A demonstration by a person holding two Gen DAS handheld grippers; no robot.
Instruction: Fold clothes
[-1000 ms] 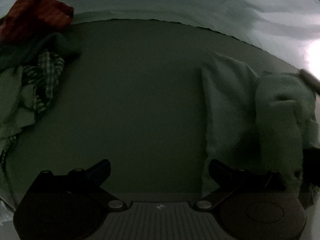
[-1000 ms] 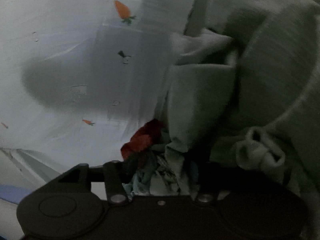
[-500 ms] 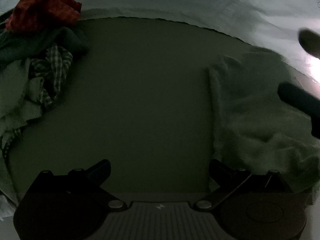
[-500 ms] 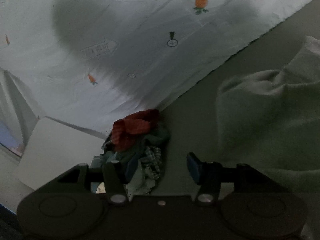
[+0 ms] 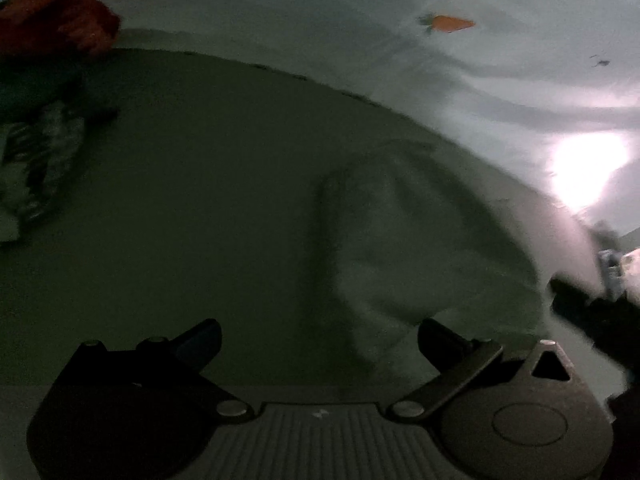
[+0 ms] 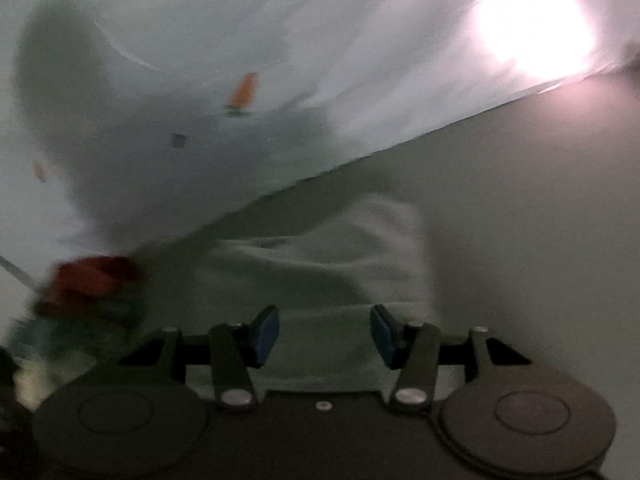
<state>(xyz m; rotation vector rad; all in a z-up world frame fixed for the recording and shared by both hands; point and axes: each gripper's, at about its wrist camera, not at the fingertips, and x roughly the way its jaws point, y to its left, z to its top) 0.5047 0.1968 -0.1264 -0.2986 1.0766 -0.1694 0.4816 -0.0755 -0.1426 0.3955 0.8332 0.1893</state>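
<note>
Far left of my left gripper [image 5: 318, 338], unfolded clothes [image 5: 44, 120] wait in a heap. Its jaws are spread and empty. The pale garment [image 5: 404, 240] lies ahead-right, flat for folding. My right gripper [image 6: 323, 332], also spread, hovers over its near edge [image 6: 320, 344], likely to pinch it.

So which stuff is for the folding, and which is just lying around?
For the folding:
- pale green garment, spread on the dark mat
- pile of unfolded clothes, red one on top
- left gripper and right gripper, both open and empty

Just lying around:
- carrot-print sheet beyond the mat
- bright glare on that sheet
</note>
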